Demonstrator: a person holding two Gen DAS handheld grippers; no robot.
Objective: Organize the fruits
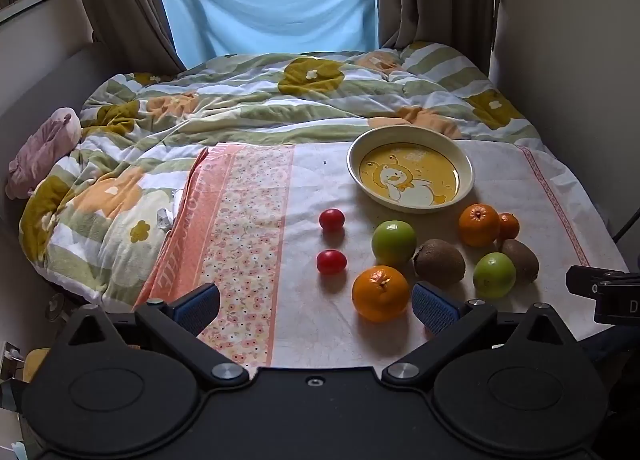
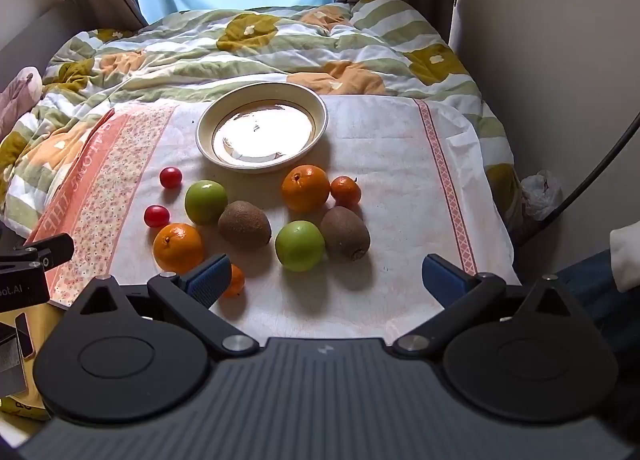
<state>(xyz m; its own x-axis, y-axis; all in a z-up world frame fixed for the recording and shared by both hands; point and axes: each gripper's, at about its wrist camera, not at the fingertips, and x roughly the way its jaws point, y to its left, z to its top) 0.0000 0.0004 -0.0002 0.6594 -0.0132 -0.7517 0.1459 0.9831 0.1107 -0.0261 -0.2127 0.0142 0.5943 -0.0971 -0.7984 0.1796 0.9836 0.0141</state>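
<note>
Left wrist view: left gripper (image 1: 316,306) hangs with jaws wide apart above the cloth (image 1: 500,179), nothing between them. An orange (image 1: 380,293) sits just beside its right finger; the plate (image 1: 410,168) lies beyond the fruit.

Right wrist view: right gripper (image 2: 326,274) is likewise spread and empty, a green apple (image 2: 300,245) and kiwi (image 2: 345,233) just ahead.

Count on the cloth:
- oranges, large: 2 (image 2: 178,248) (image 2: 305,188)
- oranges, small: 2 (image 2: 345,190) (image 2: 236,281)
- green apples: 2 (image 2: 206,202) (image 2: 300,246)
- kiwis: 2 (image 2: 244,223) (image 2: 345,233)
- cherry tomatoes: 2 (image 2: 171,177) (image 2: 156,216)
- plate: 1 (image 2: 320,119)
</note>
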